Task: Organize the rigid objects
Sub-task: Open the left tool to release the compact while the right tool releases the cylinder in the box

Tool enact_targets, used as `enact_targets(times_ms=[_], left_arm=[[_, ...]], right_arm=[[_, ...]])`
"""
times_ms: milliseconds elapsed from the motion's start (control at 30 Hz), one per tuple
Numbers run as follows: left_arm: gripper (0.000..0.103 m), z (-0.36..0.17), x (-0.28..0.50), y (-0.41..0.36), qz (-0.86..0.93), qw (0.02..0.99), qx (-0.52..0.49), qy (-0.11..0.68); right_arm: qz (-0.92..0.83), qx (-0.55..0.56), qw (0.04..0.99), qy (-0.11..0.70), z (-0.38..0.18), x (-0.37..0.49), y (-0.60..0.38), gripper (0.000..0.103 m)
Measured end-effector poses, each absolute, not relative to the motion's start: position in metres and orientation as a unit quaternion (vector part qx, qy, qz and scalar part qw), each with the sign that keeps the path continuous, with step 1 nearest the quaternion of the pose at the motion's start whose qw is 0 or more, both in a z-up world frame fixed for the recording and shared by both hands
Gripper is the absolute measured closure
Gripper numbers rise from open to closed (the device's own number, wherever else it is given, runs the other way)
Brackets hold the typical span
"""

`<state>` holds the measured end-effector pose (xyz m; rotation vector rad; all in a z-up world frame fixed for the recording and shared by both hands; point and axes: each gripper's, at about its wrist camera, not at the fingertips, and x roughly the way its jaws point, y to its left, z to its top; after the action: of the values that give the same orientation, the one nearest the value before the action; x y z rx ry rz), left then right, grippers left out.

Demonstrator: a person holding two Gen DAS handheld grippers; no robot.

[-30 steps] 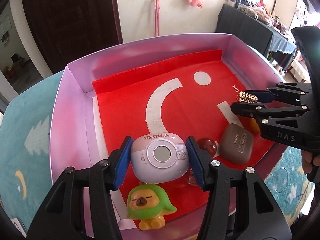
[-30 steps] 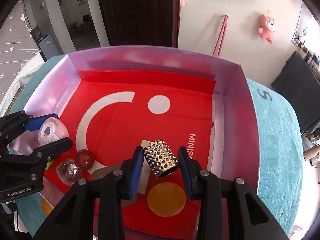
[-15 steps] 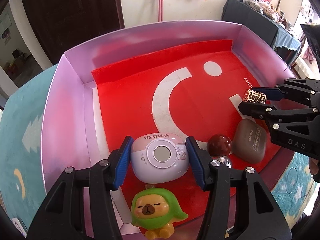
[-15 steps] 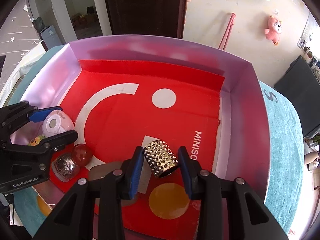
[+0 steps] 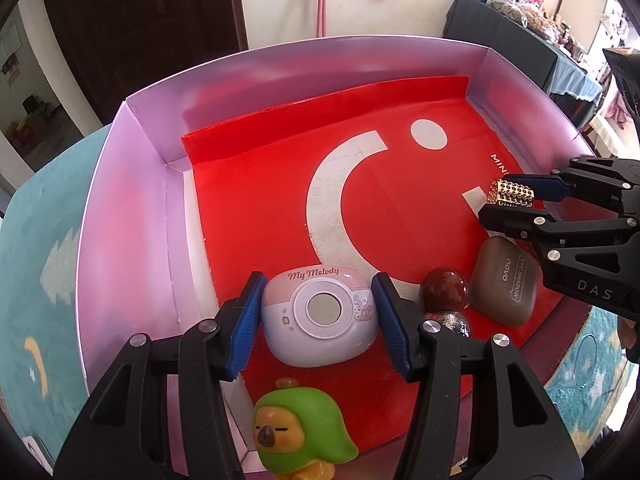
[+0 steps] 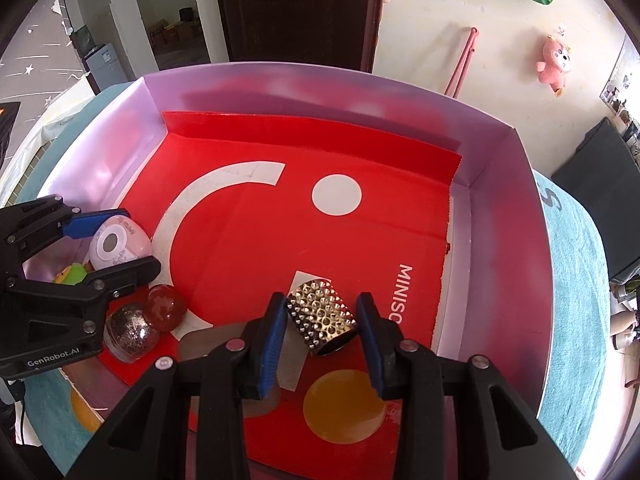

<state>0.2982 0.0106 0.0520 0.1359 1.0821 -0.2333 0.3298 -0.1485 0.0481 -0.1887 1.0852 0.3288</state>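
Our left hand-held gripper (image 5: 318,314) has its blue pads closed against the sides of the pink-and-white rounded "My Melody" case (image 5: 320,312), over the near left part of the red-lined, pink-walled cardboard box (image 5: 132,216). Our right hand-held gripper (image 6: 322,322) clamps the gold studded metal cylinder (image 6: 322,318) over the near right part. A green-hooded capybara figurine (image 5: 304,436) sits just below the case.
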Motion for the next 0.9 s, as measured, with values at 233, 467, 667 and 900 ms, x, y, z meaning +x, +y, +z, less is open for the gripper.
enact_targets(times_ms=[233, 467, 667, 900], left_arm=[[0.051, 0.0523, 0.2981, 0.0111, -0.110, 0.849, 0.064, 0.513], [0.050, 0.0522, 0.2978, 0.0106, -0.110, 0.849, 0.064, 0.513], [0.043, 0.0538, 0.2977, 0.0107, -0.112, 0.852, 0.061, 0.508], [0.042, 0.0591, 0.2970, 0.0099, -0.113, 0.855, 0.058, 0.503]], right_arm=[[0.157, -0.089, 0.839, 0.514, 0.0479, 0.3304, -0.1485, 0.062], [0.160, -0.090, 0.838, 0.514, 0.0471, 0.3298, -0.1476, 0.059], [0.160, -0.089, 0.838, 0.514, 0.0462, 0.3297, -0.1470, 0.059], [0.159, -0.087, 0.838, 0.514, 0.0462, 0.3300, -0.1481, 0.059]])
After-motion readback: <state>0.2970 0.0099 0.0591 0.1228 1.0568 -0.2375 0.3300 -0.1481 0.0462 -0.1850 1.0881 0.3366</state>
